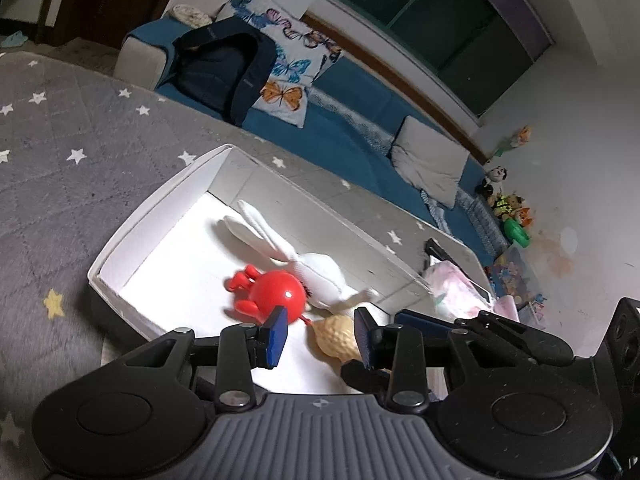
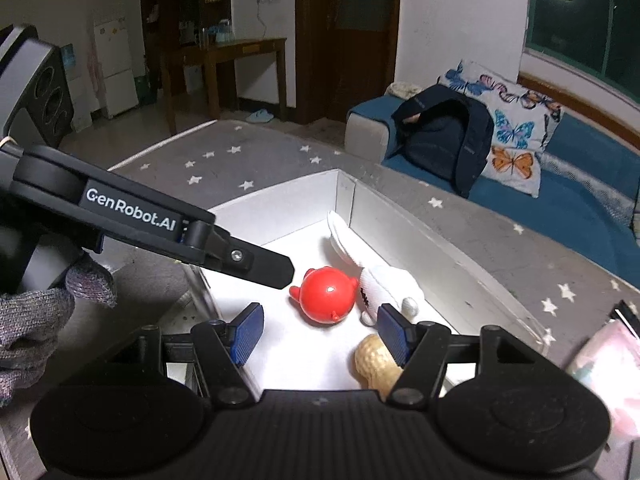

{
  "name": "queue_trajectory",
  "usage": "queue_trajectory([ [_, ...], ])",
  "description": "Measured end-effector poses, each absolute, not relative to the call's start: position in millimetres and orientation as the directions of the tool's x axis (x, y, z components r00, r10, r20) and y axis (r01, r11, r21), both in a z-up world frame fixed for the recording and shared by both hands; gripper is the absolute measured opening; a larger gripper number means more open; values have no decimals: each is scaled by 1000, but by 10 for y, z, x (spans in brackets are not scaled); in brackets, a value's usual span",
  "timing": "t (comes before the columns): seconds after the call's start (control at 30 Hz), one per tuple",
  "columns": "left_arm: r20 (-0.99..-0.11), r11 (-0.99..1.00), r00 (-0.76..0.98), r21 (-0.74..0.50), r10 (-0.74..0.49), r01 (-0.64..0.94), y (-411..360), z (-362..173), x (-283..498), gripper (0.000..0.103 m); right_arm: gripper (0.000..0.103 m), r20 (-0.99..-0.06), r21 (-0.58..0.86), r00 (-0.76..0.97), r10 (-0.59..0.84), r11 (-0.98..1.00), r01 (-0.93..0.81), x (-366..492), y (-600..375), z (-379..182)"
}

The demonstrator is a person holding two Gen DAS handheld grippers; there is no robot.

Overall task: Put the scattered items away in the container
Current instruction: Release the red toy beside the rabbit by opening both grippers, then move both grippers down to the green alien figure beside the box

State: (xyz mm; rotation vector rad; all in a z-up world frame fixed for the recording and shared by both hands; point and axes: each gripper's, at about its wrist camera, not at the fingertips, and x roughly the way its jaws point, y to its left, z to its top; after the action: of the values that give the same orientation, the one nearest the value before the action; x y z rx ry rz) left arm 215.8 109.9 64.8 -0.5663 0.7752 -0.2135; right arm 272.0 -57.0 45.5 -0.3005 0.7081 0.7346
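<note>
Ball toy (image 2: 327, 295), rabbit (image 2: 386, 286), peanut (image 2: 376, 362) lie in box (image 2: 440, 264).

A shallow white rectangular box (image 2: 400, 216) sits open on a grey star-patterned rug. Inside lie a red round-bodied toy (image 2: 328, 295), a white plush rabbit (image 2: 384, 280) on its side touching it, and a tan peanut-shaped toy (image 2: 376, 362) just beside both.

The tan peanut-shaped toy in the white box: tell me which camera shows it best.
The right wrist view. There the tan peanut-shaped toy shows most of its ridged shell, only its right side hidden behind a gripper finger. In the left wrist view the toy shows less, cut off behind the gripper's right finger.
</note>
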Motion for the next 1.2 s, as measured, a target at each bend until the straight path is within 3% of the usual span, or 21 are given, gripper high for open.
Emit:
queue_trajectory([
  [0.63,-549,809,669,-572,-501,136,540,694,1423,38,65,-628,-20,612,481,775,-631,1768,-1371,505],
  [1.2,-608,768,531,-626,-590,137,84,269,1561,38,63,-684,61,581,441,828,-557,1578,-1714,26],
])
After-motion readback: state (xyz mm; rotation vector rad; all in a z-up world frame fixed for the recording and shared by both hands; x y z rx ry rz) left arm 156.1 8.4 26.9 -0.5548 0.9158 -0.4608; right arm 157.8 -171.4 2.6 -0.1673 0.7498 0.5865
